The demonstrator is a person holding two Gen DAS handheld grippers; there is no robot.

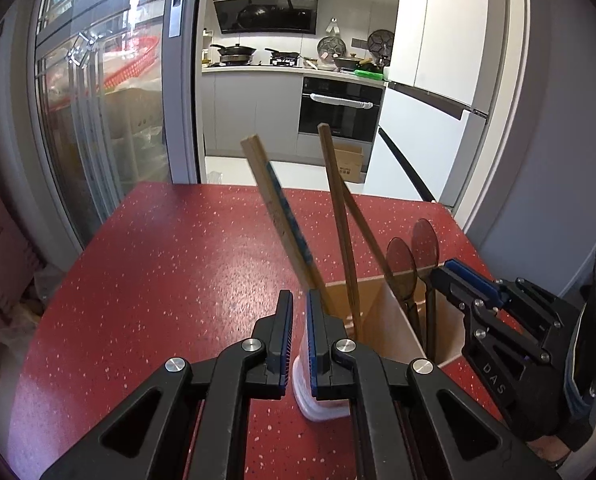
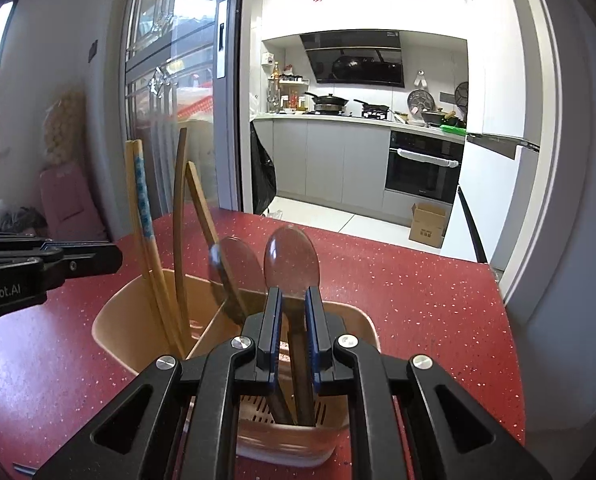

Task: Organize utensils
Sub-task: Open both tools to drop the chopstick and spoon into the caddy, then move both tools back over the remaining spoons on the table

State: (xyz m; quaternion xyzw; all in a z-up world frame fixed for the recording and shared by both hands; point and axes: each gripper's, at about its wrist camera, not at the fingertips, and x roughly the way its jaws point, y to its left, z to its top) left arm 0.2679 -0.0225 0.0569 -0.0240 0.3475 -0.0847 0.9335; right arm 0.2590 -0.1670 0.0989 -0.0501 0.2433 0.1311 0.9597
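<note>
Right now, in the right wrist view, a tan holder box (image 2: 110,320) sits on the red tabletop (image 2: 418,300), low in the middle of the frame. It has two parts inside. The left part holds two chopsticks with blue stripes (image 2: 140,192) and two plain brown chopsticks (image 2: 180,200). They all stick up and lean a bit. The right part holds two see-through brown spoons. One spoon (image 2: 234,264) leans to the left.

The other spoon (image 2: 292,256) stands up straight in the middle of the frame. Its handle goes down to the bottom of the box. The right gripper (image 2: 292,294) is pinching that handle, with one finger on each side, just under the round part.

In the left wrist view, the left gripper (image 1: 298,300) is at the bottom middle, right by the near left corner of the box. Its fingers are almost closed. I cannot tell if they pinch the box wall. The right gripper (image 1: 438,274) comes in from the right side of this frame and meets the spoons there.
</note>
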